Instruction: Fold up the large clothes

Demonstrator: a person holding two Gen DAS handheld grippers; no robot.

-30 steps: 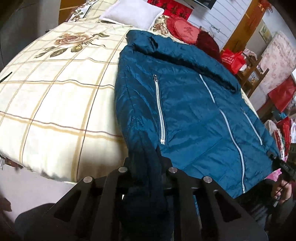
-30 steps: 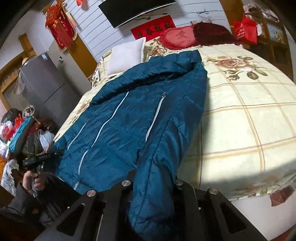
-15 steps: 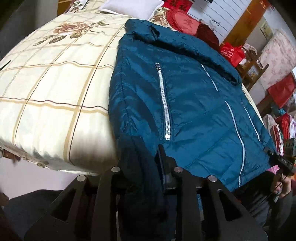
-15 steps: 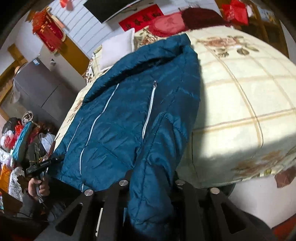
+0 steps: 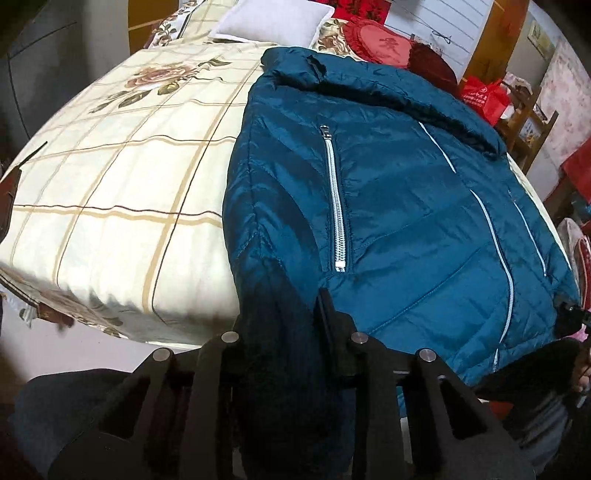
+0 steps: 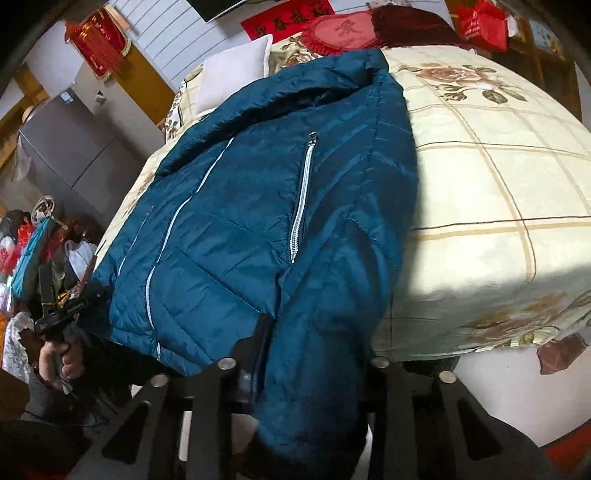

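— Left tool [image 5: 288,332] and right tool [image 6: 299,354] each pinch a sleeve of the teal jacket [image 5: 388,206].
— Jacket's length runs straight ahead up the bed [image 5: 110,177], collar farthest.

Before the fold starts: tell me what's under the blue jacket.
The blue jacket lies on the checked bedspread, which shows bare beside it. Each sleeve hangs over the near edge, clamped in the left gripper and the right gripper. Anything beneath the jacket is hidden.

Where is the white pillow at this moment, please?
The white pillow lies at the head of the bed, top centre in the left wrist view, just beyond the teal jacket's collar, beside the red heart-shaped cushion.
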